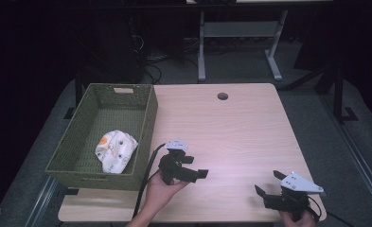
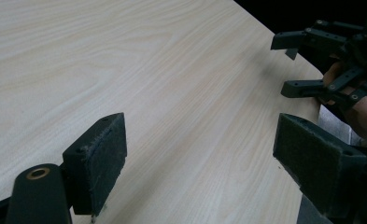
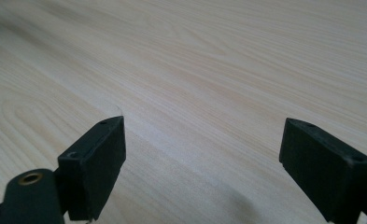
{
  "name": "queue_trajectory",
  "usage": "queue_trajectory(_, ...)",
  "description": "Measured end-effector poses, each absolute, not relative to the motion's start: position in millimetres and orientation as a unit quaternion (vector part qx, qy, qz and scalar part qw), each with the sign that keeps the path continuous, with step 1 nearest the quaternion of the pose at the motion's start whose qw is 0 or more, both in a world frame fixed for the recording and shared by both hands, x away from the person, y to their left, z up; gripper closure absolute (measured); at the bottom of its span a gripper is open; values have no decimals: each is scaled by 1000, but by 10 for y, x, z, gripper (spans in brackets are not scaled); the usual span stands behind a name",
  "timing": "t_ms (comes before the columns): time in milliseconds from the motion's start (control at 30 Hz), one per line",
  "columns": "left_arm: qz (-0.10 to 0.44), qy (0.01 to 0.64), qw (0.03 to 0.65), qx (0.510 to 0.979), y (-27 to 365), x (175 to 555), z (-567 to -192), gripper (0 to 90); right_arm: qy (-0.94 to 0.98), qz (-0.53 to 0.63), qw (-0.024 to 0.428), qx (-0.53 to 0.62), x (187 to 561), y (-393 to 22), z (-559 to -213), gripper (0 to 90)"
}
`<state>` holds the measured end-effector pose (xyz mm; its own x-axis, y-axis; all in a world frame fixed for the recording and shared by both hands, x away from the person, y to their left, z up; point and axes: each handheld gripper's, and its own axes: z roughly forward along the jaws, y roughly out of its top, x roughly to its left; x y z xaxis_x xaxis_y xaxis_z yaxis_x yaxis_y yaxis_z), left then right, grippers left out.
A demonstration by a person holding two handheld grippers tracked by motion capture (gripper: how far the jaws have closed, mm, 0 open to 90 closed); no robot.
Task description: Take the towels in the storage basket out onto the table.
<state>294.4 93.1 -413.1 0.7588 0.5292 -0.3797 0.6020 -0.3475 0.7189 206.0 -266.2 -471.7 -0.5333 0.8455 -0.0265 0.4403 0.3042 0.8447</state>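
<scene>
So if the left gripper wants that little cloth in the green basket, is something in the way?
Yes. The basket's near side wall stands between the open left gripper and the patterned cloth. The gripper would probably have to go up over the rim and down inside.

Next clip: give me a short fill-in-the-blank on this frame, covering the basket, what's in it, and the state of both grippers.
1. The green basket sits at the table's ____ edge as the high view shows it.
2. The patterned cloth bundle lies ____ the basket.
3. The jaws of the left gripper and of the right gripper are both ____, holding nothing.
4. In the left gripper view, the other gripper appears at the ____ right.

Missing words: left; inside; open; upper
</scene>
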Motion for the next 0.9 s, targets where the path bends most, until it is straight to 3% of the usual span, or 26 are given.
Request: queue_trajectory(900, -106, 347, 506, 782, 1310, 3097, -3603, 167, 769, 417, 243, 418, 2056, -2659, -4716, 142)
